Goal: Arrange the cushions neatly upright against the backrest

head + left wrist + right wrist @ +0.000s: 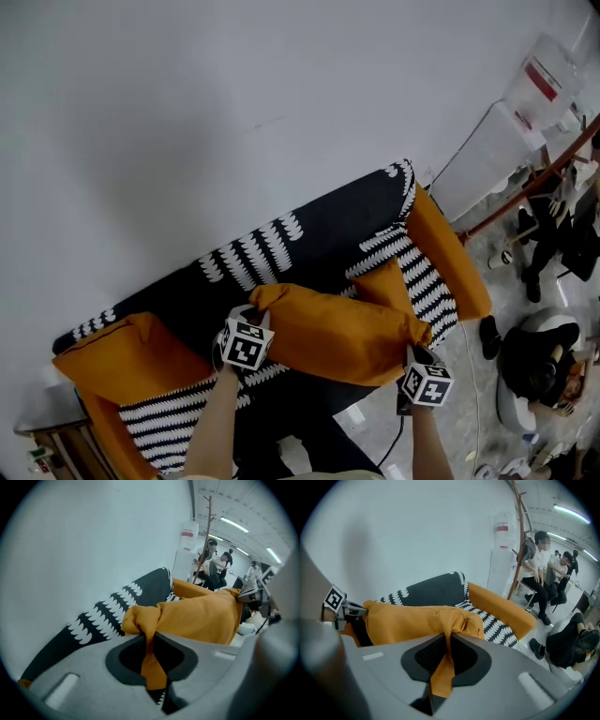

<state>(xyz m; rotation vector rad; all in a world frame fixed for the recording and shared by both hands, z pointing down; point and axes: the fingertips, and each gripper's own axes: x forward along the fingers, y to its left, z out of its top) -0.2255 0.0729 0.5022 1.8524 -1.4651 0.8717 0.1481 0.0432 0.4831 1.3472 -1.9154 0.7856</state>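
Note:
I hold an orange cushion point(337, 333) lengthwise in the air above the sofa seat point(427, 281), one end in each gripper. My left gripper point(249, 323) is shut on the cushion's left corner, and its fabric point(150, 663) is pinched between the jaws point(151, 639). My right gripper point(419, 356) is shut on the right corner point(443, 667), the jaws point(446, 637) closed on a fold of cloth. A second orange cushion point(122, 361) lies at the sofa's left end. A smaller orange one point(382, 284) sits behind the held cushion. The black backrest point(309, 230) has white patterning.
Orange armrests point(450, 253) bound the sofa. A wooden side table point(47, 427) stands at the left end. To the right are a white cabinet point(487, 155), a wooden coat stand point(519, 536), seated people point(539, 573) and a person crouched on the floor point(539, 361).

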